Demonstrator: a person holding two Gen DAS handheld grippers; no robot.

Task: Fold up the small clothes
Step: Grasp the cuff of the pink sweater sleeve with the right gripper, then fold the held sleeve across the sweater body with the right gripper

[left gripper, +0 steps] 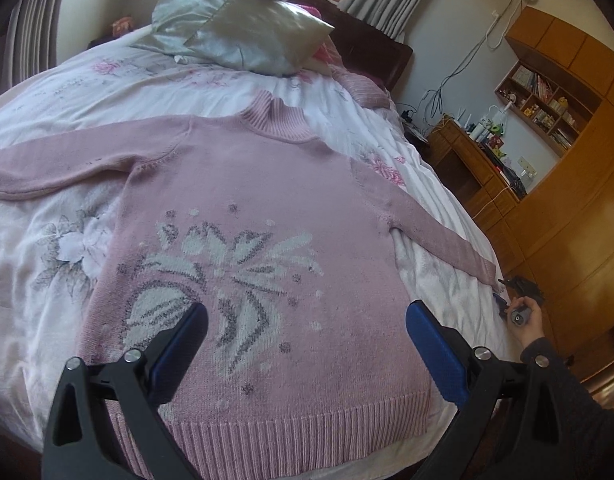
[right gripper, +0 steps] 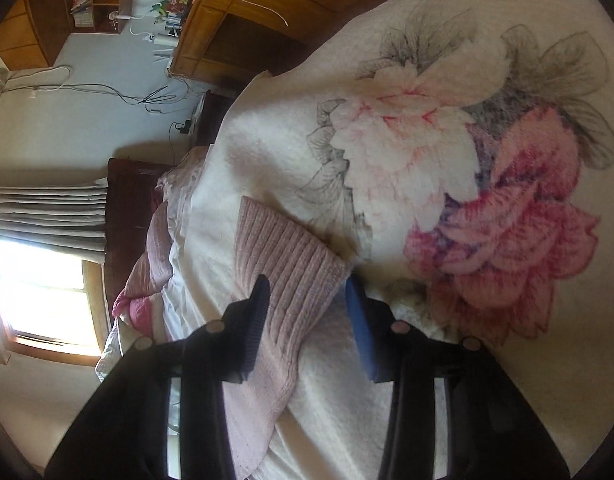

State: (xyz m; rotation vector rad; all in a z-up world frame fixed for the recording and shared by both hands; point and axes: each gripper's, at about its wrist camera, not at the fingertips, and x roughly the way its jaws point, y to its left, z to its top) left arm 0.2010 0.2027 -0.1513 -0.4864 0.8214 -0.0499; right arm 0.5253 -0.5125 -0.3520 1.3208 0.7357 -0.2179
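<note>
Bedroom, bed (left gripper: 35,128) with white floral blanket, 3 pillows (left gripper: 243,28) stacked near the headboard, wooden desk (left gripper: 467,160) and shelves at the wall on the right. Left wrist view: pink sweater (left gripper: 267,208) lies flat, front up, on the bed, collar toward the pillows, both sleeves spread out to the sides, white-grey flower knit on the chest, ribbed hem nearest the camera. Left hand-held gripper (left gripper: 307,320) hovers above the lower part of the sweater, jaws wide apart, holding nothing. Person's hand (left gripper: 527,320) at the bed's right edge, by the right sleeve end, gripping the other tool.

Right wrist view: camera rolled sideways, blanket (right gripper: 427,160) with big pink and white flower print fills most of the frame, window (right gripper: 39,292) and curtain on the left. Right hand-held gripper (right gripper: 307,292) has its jaws open around the ribbed cuff (right gripper: 283,248) of the sleeve, which runs between the 2 fingers; jaws not pressed onto it.
</note>
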